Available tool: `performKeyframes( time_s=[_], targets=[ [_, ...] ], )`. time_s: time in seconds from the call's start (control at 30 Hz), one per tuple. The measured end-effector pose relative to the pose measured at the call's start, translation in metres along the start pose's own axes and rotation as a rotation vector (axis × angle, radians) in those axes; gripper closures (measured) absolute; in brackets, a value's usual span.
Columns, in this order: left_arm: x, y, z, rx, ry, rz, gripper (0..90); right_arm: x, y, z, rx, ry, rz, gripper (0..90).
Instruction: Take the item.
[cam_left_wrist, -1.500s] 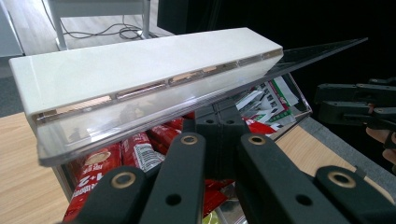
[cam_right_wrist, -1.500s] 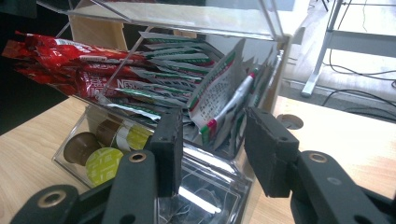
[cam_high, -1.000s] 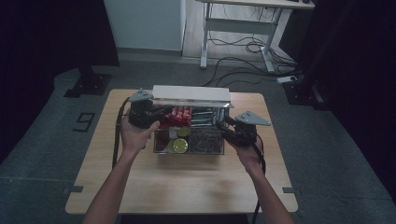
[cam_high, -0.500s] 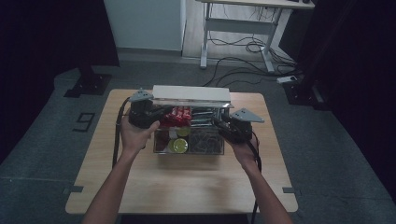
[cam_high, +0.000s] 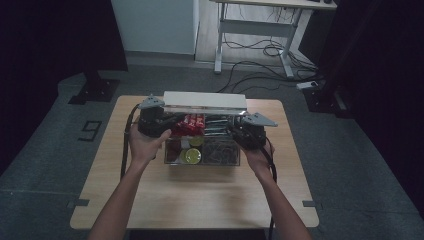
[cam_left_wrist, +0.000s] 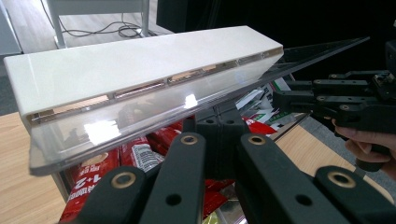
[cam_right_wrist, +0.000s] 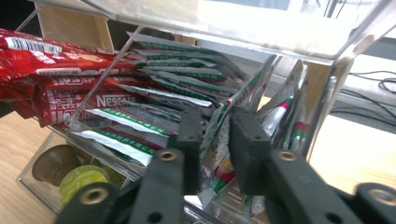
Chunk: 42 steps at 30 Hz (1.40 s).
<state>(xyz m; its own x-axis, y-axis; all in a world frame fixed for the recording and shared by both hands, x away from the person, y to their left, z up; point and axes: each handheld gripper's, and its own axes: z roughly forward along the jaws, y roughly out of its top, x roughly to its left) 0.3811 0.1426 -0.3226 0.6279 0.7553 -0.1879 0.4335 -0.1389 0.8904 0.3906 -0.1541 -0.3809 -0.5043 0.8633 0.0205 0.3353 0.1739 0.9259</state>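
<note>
Since the thin, limp sachets (cam_right_wrist: 219, 140) crumple easily, one is best pinched mid-edge, where the right hand-held gripper (cam_right_wrist: 215, 140) is closed on it, while the left hand-held gripper's (cam_left_wrist: 217, 140) state cannot be told.

The setting is a laboratory or recording studio space, not a home. A small wooden table (cam_high: 200, 195) stands on grey carpet (cam_high: 360, 165), enclosed by black curtains (cam_high: 55, 35), with black stand bases (cam_high: 95, 90) on the floor. Behind it, a height-adjustable desk frame (cam_high: 255, 37) stands over loose cables (cam_high: 260, 50) and a power strip (cam_high: 307, 85).
</note>
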Motion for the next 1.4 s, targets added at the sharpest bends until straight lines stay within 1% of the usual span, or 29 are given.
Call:
performKeyframes(
  time_s=[0.07, 0.13, 0.17, 0.23, 0.27, 0.3, 0.33, 0.47, 0.5, 0.63, 0.77, 0.8, 0.83, 1.03, 1.23, 1.27, 1.4],
  targets=[
    [0.000, 0.000, 0.000, -0.001, 0.000, 0.000, 90.0, -0.001, 0.000, 0.000, 0.006, 0.001, 0.004, 84.6],
    [0.000, 0.000, 0.001, -0.001, -0.001, -0.001, 90.0, -0.002, 0.000, -0.001, 0.006, 0.003, 0.010, 86.2],
    [0.000, 0.000, 0.001, -0.002, -0.001, -0.001, 90.0, -0.003, -0.001, -0.002, 0.006, 0.009, 0.022, 87.9],
    [0.000, 0.000, 0.001, -0.002, -0.003, -0.001, 90.0, -0.003, -0.002, -0.003, 0.005, 0.012, 0.028, 88.1],
    [0.000, 0.000, 0.001, -0.002, -0.003, -0.002, 90.0, -0.004, -0.003, -0.006, -0.006, 0.022, 0.036, 88.5],
    [0.000, 0.000, 0.001, -0.002, -0.003, -0.002, 90.0, -0.004, -0.003, -0.006, -0.006, 0.022, 0.036, 88.5],
    [0.001, 0.000, 0.002, -0.001, -0.004, -0.002, 90.0, -0.003, -0.003, -0.010, -0.021, 0.029, 0.035, 88.6],
    [0.002, 0.001, 0.002, 0.003, -0.003, -0.003, 90.0, -0.002, -0.003, -0.015, -0.032, 0.035, 0.035, 88.7],
    [0.002, 0.001, 0.003, 0.004, -0.004, -0.004, 90.0, -0.002, -0.004, -0.020, -0.042, 0.045, 0.036, 88.8],
    [0.002, 0.001, 0.003, 0.003, -0.007, -0.010, 90.0, -0.001, -0.004, -0.025, -0.060, 0.053, 0.032, 88.9],
    [0.002, 0.001, 0.003, 0.002, -0.007, -0.011, 90.0, 0.001, -0.006, -0.031, -0.076, 0.054, 0.024, 88.9],
    [0.002, 0.002, 0.003, 0.002, -0.007, -0.010, 90.0, 0.001, -0.007, -0.034, -0.091, 0.054, 0.021, 88.9],
    [0.002, 0.002, 0.003, 0.002, -0.007, -0.010, 90.0, 0.001, -0.007, -0.034, -0.091, 0.054, 0.021, 88.9],
    [0.002, 0.003, 0.003, 0.002, -0.006, -0.012, 90.0, 0.002, -0.009, -0.044, -0.139, 0.052, 0.015, 89.0],
    [0.002, 0.003, 0.003, 0.001, -0.005, -0.012, 90.0, 0.002, -0.009, -0.052, -0.164, 0.058, 0.014, 88.9],
    [0.003, 0.004, 0.003, 0.003, -0.005, -0.011, 90.0, 0.000, -0.011, -0.054, -0.175, 0.061, 0.019, 88.9],
    [0.003, 0.005, 0.002, 0.006, -0.003, -0.012, 90.0, -0.003, -0.014, -0.057, -0.187, 0.073, 0.036, 88.9]
  ],
)
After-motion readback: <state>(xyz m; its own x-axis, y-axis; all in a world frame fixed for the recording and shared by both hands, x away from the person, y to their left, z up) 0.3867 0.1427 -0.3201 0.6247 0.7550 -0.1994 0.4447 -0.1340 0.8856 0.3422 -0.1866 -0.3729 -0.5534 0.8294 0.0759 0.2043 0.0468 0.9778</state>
